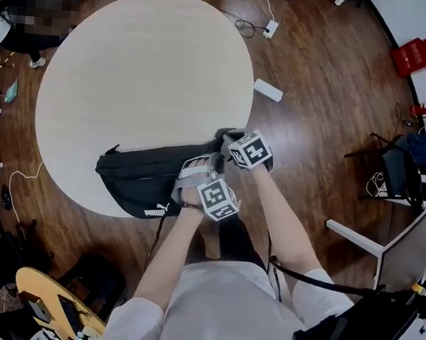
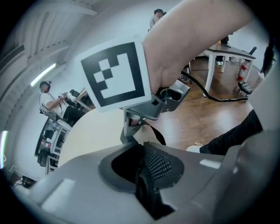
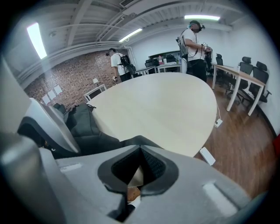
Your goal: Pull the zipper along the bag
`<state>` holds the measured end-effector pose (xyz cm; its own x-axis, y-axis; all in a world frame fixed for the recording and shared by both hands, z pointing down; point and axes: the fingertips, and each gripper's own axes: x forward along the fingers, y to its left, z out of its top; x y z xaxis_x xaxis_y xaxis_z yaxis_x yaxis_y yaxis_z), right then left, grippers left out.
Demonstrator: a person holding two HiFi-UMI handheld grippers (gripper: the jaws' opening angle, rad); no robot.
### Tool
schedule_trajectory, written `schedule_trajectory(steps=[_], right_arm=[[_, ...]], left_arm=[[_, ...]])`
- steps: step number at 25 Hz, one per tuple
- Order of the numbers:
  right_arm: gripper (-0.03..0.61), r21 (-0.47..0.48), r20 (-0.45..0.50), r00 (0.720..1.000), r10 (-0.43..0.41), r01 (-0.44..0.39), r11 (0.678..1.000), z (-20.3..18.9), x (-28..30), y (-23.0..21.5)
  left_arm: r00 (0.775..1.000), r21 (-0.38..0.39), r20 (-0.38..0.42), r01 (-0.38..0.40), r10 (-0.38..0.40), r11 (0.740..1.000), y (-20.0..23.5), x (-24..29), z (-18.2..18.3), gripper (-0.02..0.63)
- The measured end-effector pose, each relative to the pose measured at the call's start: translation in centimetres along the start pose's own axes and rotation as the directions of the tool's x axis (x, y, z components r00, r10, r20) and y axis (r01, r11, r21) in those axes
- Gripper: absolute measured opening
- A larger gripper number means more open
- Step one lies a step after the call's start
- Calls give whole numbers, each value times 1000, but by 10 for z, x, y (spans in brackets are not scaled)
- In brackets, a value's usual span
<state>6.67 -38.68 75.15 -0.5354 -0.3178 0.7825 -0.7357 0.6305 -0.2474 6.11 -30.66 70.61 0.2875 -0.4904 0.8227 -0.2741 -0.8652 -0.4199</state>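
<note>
A black bag (image 1: pixel 142 178) lies on the near edge of the round pale table (image 1: pixel 147 71). My right gripper (image 1: pixel 230 139) is at the bag's right end. Seen from the left gripper view, it (image 2: pixel 130 127) is shut and a black strap (image 2: pixel 156 133) hangs from its fingertips. In its own view the jaws (image 3: pixel 140 151) are together just above the bag's dark fabric (image 3: pixel 83 120). My left gripper (image 1: pixel 197 164) sits over the bag's top edge, close beside the right one. Its pads (image 2: pixel 157 164) stand close together, and whether anything is between them is hidden in the dark.
A white power strip (image 1: pixel 268 90) lies on the wooden floor beyond the table's right side. A red object (image 1: pixel 418 55) is at the far right and a yellow guitar (image 1: pixel 49 307) at the lower left. People (image 3: pixel 194 43) stand beyond the table, near desks and chairs (image 3: pixel 238 74).
</note>
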Motion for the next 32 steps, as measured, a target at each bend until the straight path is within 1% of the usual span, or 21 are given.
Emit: schedule_trajectory(steps=[1, 4, 7, 10, 13, 15, 19, 20, 23, 24, 26, 27, 28, 29, 30, 31, 32], right_arm=[[-8, -1, 0, 1000, 1, -1, 1000, 0, 0, 0], [-8, -8, -2, 1000, 2, -2, 1000, 0, -2, -1], [-8, 8, -2, 1000, 11, -11, 1000, -3, -2, 0], [-8, 11, 8, 1000, 7, -7, 1000, -1, -2, 1], [-8, 7, 9, 1000, 2, -2, 1000, -1, -1, 0], [-8, 3, 11, 1000, 6, -6, 1000, -1, -1, 0], [-8, -8, 5, 1000, -3, 3, 1000, -1, 0, 1], [-8, -10, 4, 1000, -9, 9, 1000, -1, 0, 0], [-8, -8, -1, 1000, -27, 27, 1000, -3, 0, -2], [-8, -9, -3, 1000, -30, 30, 999, -3, 1, -1], [-8, -15, -10, 999, -43, 43, 999, -4, 2, -1], [-8, -14, -14, 999, -51, 51, 999, -4, 2, -2], [-8, -10, -16, 998, -58, 57, 998, -5, 2, -3], [-8, -2, -15, 998, -63, 63, 998, -5, 2, -5], [-8, 10, -13, 998, -66, 66, 998, -6, 1, -6], [-8, 22, -11, 998, -65, 65, 998, -7, 1, -7], [-8, 31, -10, 998, -61, 61, 998, -8, 1, -6]], left_arm=[[1000, -5, 6, -11, 11, 1000, 4, -2, 1, 32], [999, -41, 41, -12, 14, 999, 8, -12, 6, 24], [995, -105, 91, -26, 35, 994, 11, -24, 8, 18], [988, -169, 131, -60, 83, 984, 16, -43, 9, 15], [981, -250, 160, -66, 108, 966, 15, -61, 7, 15], [976, -330, 177, -64, 128, 942, 18, -74, 0, 15], [965, -498, 192, -58, 176, 865, 30, -97, -22, 14], [964, -523, 194, -54, 181, 851, 31, -100, -28, 14], [961, -561, 195, -56, 197, 826, 33, -108, -42, 14], [958, -585, 192, -60, 211, 809, 36, -113, -48, 14], [954, -641, 175, -77, 244, 763, 42, -122, -65, 14], [953, -660, 162, -88, 255, 746, 45, -126, -75, 14], [954, -667, 152, -94, 259, 739, 47, -127, -83, 14], [955, -663, 152, -92, 253, 743, 48, -127, -88, 14], [957, -649, 164, -78, 239, 757, 46, -126, -88, 14], [958, -624, 188, -54, 217, 780, 43, -124, -84, 15], [958, -586, 220, -23, 186, 810, 37, -121, -74, 15]])
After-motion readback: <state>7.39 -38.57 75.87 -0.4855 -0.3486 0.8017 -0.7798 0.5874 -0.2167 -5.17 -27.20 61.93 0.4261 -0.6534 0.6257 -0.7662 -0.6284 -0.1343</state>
